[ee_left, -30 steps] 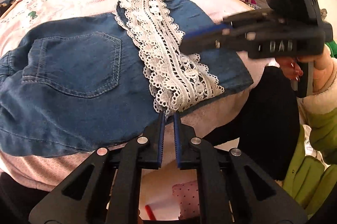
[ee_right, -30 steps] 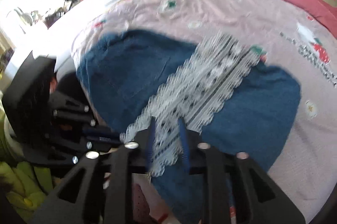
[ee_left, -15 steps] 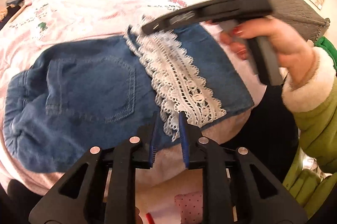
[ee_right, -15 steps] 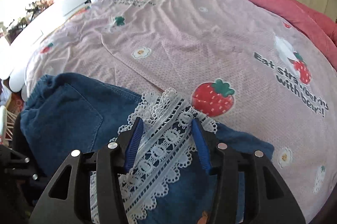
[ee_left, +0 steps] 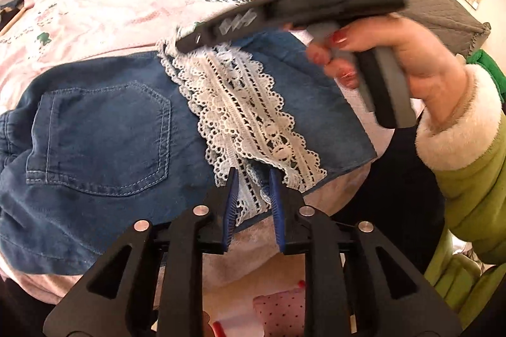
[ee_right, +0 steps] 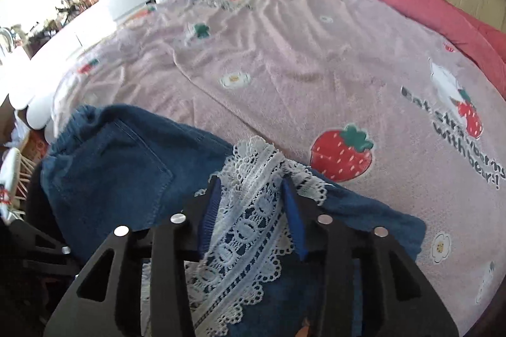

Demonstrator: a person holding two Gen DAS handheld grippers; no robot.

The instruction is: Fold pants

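One pair of denim pants (ee_left: 104,128), folded over, lies on the near edge of the bed (ee_right: 316,52), on a pink strawberry-print blanket (ee_right: 284,68). At the left of the left wrist view one back pocket (ee_left: 101,137) faces up; to its right a single band of white lace trim (ee_left: 240,102) crosses the denim from far to near.

The left gripper (ee_left: 252,197) sits at the near end of the lace. Its jaws stand narrowly apart with the lace end between the blue pads, which do not press on it. A second ago they were shut just below the lace; they have just been opening.

Farther right, a hand (ee_left: 395,58) in a green sleeve (ee_left: 468,178) with a white cuff carries the right gripper (ee_right: 251,210) over the far end of the lace. Its jaws are moderately apart, straddling the lace without clamping it, and have just been closing a little. A second ago this gripper hung over the near right part of the pants.
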